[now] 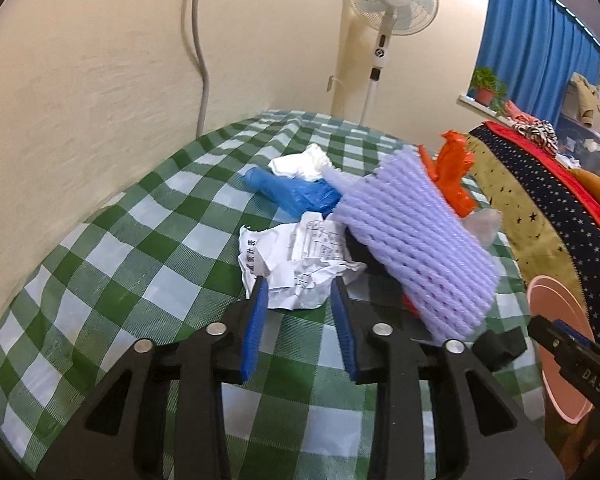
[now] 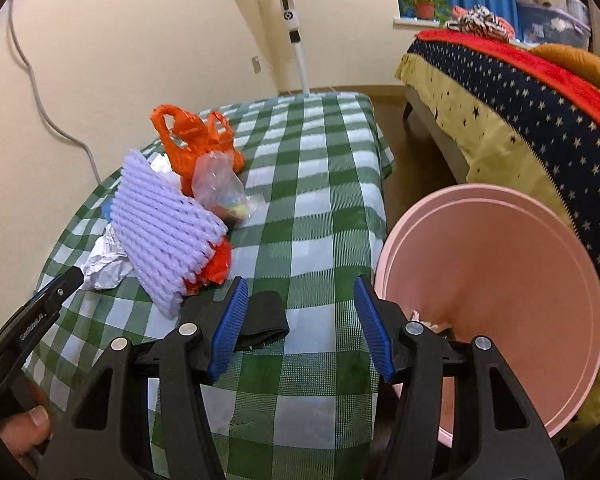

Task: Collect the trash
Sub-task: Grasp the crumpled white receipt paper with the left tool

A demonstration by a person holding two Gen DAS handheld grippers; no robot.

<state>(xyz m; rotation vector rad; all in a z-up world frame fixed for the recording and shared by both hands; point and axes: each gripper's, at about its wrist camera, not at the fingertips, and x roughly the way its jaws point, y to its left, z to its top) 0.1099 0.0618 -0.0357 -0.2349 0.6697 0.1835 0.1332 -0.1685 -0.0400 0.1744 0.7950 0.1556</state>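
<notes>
In the left wrist view, the left gripper (image 1: 300, 284) is seen with its jaws spread, the tips set either side of the near edge of a crumpled paper (image 1: 296, 264) on the checked tablecloth (image 1: 140, 240); nothing is pinched yet. The paper is judged light, soft and easily crushed; a raised fold at its near edge would be the place to take hold. Printed characters and a ruled form are visible on it, but too small to be read. Beside it lies a purple foam net (image 1: 416, 248), judged springy and very light, and behind it a blue plastic bag (image 1: 292, 194), likely slippery.

In the right wrist view, the right gripper (image 2: 300, 300) is held with jaws spread and empty; a small black scrap (image 2: 264, 322) lies just beside its left finger. The pink bin (image 2: 492, 288) stands off the table's right edge; an orange bag (image 2: 192, 140) and a clear bag (image 2: 220, 184) lie in the pile. White lettering on the other gripper's arm is not legible.
</notes>
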